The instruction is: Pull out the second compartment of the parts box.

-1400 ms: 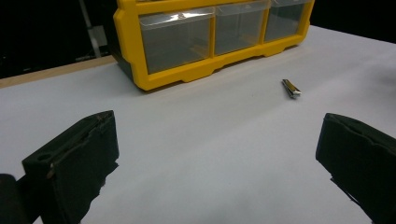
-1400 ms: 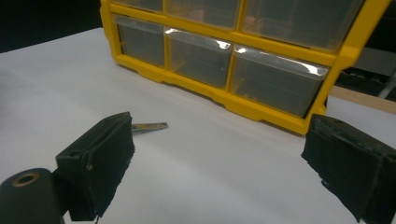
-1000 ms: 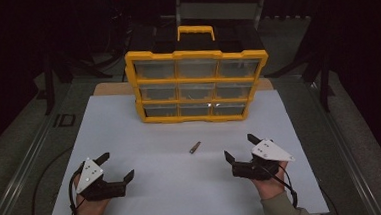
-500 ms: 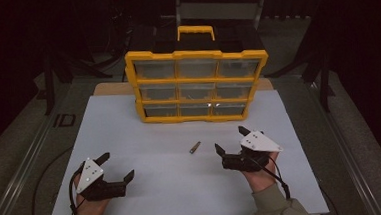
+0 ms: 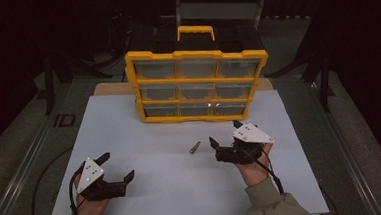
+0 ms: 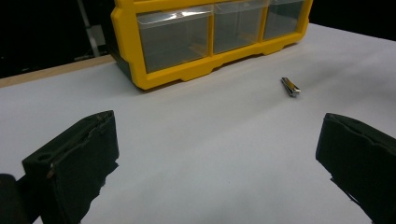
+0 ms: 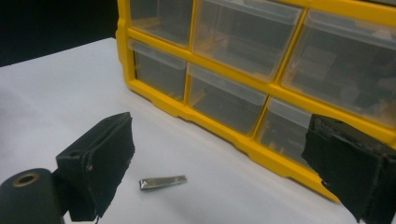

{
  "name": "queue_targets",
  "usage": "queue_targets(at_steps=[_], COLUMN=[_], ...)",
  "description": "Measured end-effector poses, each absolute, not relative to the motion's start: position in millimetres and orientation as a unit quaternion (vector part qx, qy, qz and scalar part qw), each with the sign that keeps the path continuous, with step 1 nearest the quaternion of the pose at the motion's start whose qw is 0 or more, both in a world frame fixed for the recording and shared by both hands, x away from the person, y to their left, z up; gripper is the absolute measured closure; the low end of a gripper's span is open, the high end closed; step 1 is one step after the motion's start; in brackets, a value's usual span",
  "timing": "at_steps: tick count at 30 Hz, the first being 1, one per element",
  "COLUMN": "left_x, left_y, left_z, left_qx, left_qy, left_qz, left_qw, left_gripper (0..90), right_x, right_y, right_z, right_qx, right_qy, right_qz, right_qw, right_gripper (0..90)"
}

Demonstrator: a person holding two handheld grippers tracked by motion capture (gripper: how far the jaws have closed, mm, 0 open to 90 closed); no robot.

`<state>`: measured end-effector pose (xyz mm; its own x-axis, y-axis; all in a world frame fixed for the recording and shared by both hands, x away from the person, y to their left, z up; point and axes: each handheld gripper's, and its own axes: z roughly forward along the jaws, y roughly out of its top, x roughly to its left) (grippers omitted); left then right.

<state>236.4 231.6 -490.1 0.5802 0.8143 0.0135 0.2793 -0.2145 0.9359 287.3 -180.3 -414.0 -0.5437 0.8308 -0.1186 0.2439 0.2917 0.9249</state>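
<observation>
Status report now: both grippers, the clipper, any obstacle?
Right gripper open, near clipper. Left gripper open, farther off. Clipper flat on table, untouched. Path clear.

Both hands rest low near the person's edge. The left gripper point(image 5: 117, 169) has its jaws spread wide; the right gripper point(image 5: 225, 134), farther forward, is likewise wide apart.

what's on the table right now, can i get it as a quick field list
surface: white table top
small item: metal nail clipper, lying flat, untouched
organiser: yellow drawer cabinet, upright behind the clipper, nine clear drawers, all shut
right tongs: open, just right of the clipper, aimed at it
left tongs: open, holding nothing, near the front left of the table
contact: none between tongs and clipper
</observation>
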Motion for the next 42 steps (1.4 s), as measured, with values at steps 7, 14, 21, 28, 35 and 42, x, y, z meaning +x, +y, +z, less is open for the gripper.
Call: queue_targets(at_steps=[7, 14, 21, 28, 35, 42], left_x=[236, 236, 236, 236, 236, 236], left_y=[232, 232, 232, 232, 232, 232], left_z=[-490, -490, -490, -490, -490, -490], left_qx=[0.733, 0.733, 0.733, 0.734, 0.735, 0.735], left_qy=[0.373, 0.372, 0.371, 0.371, 0.369, 0.369], left_qz=[0.266, 0.266, 0.265, 0.265, 0.266, 0.264], left_qw=[0.504, 0.504, 0.504, 0.503, 0.503, 0.503], left_gripper=[0.0, 0.0, 0.0, 0.0, 0.0, 0.0], right_x=[300, 312, 324, 335, 346, 353], right_y=[-170, -158, -145, -138, -129, -122], right_z=[-411, -402, -396, -390, -385, -386], right_qx=[0.366, 0.361, 0.351, 0.346, 0.334, 0.325], right_qy=[0.743, 0.75, 0.759, 0.755, 0.761, 0.766], right_qz=[0.464, 0.445, 0.428, 0.424, 0.414, 0.404], right_qw=[0.315, 0.33, 0.342, 0.361, 0.372, 0.38], right_gripper=[8.4, 8.4, 7.7, 7.6, 7.6, 7.7])
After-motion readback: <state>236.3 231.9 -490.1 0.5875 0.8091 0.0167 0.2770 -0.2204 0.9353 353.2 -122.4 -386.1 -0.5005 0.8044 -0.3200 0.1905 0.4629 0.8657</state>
